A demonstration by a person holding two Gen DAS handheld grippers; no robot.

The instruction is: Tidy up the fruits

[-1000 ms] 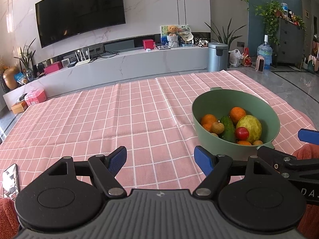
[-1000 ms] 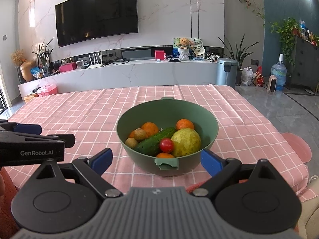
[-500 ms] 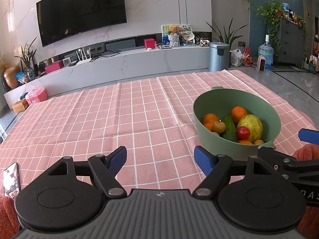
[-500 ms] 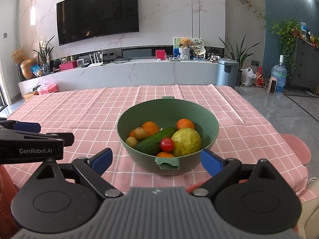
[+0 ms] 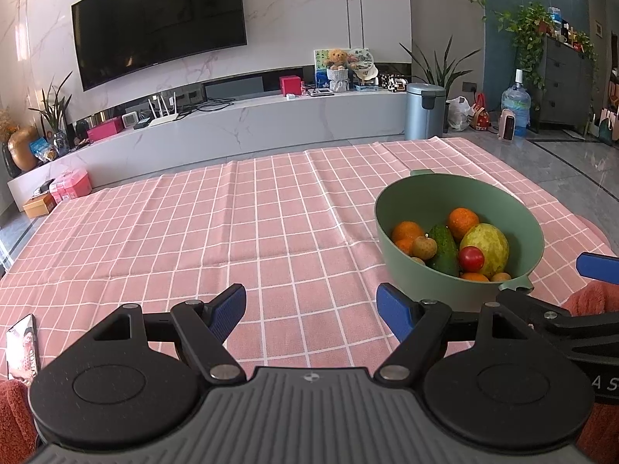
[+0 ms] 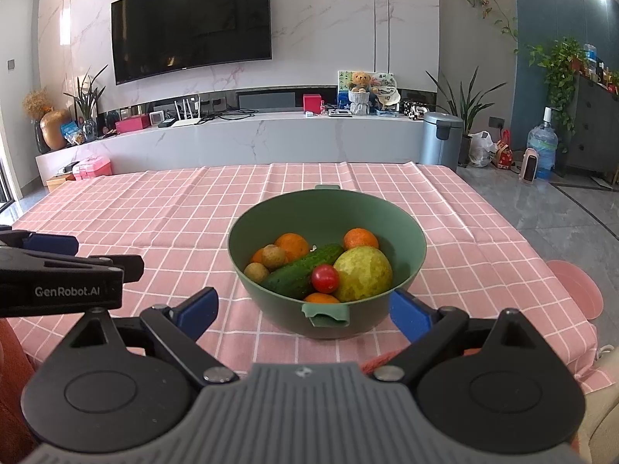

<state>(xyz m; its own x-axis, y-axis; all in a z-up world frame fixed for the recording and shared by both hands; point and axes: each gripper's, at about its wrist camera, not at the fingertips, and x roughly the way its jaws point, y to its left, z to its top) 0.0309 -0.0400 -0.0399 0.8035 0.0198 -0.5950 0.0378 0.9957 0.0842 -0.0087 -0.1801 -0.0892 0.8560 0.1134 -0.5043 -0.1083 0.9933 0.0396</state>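
Looking into the green bowl, you find all the produce together: two oranges at the back, a dark cucumber lying across the middle, a large yellow-green fruit on its right, a cherry tomato in front of the cucumber, two small brown fruits on the bowl's left side, and one more orange piece at the front wall. No fruit lies on the pink checked cloth around the bowl, as far as both views show.

This fits two stages. Either the fruits are gathered in the bowl and the work is near its end, or they wait there to be taken out and sorted. The pictures do not settle which.

Your right gripper is just before the bowl, jaws spread wide and holding nothing. Your left gripper is over the bench to the left of the bowl, jaws also spread and empty.
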